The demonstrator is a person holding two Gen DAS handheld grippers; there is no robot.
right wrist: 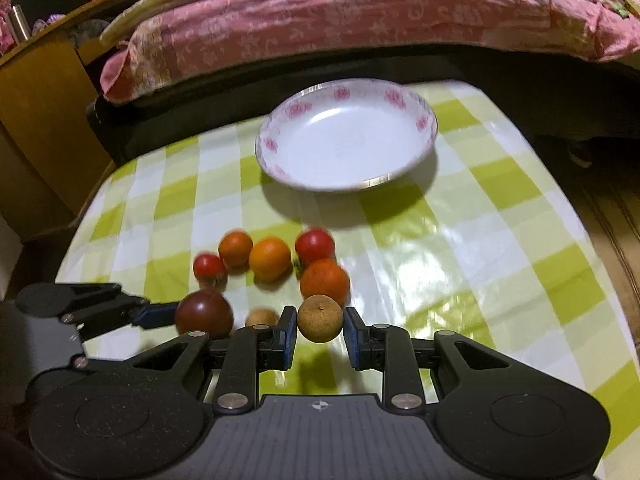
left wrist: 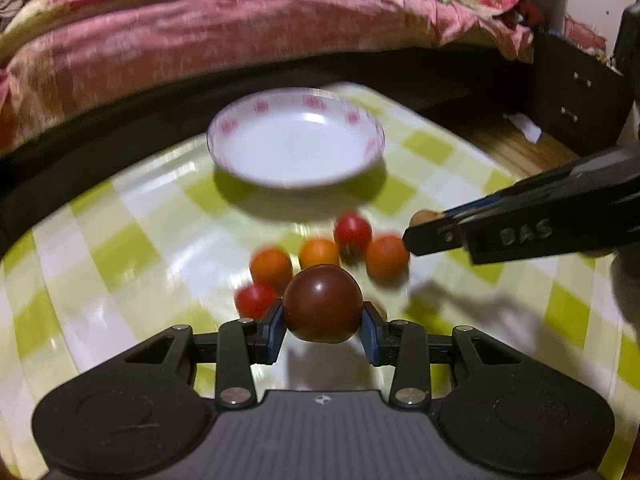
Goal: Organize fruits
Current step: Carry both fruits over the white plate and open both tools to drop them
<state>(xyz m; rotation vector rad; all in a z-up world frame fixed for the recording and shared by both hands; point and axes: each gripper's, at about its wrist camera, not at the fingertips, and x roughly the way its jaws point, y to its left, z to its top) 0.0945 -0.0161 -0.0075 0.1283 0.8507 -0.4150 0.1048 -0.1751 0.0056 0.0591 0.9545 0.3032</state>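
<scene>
Between the left gripper's (left wrist: 323,322) pads sits a dark tomato (left wrist: 322,304), clamped; the right gripper (right wrist: 320,330) grips a brown longan (right wrist: 320,318); beyond, red and orange tomatoes (right wrist: 270,260) cluster on the checked tablecloth (right wrist: 460,240), with the plate (right wrist: 424,124) farther off, before the bed (right wrist: 320,32).

In the left wrist view the right gripper (left wrist: 416,226) is cut off at three o'clock, its brown fruit (left wrist: 424,216) mostly hidden behind the fingers, and a small pale fruit (right wrist: 262,317) sits half hidden behind a finger
</scene>
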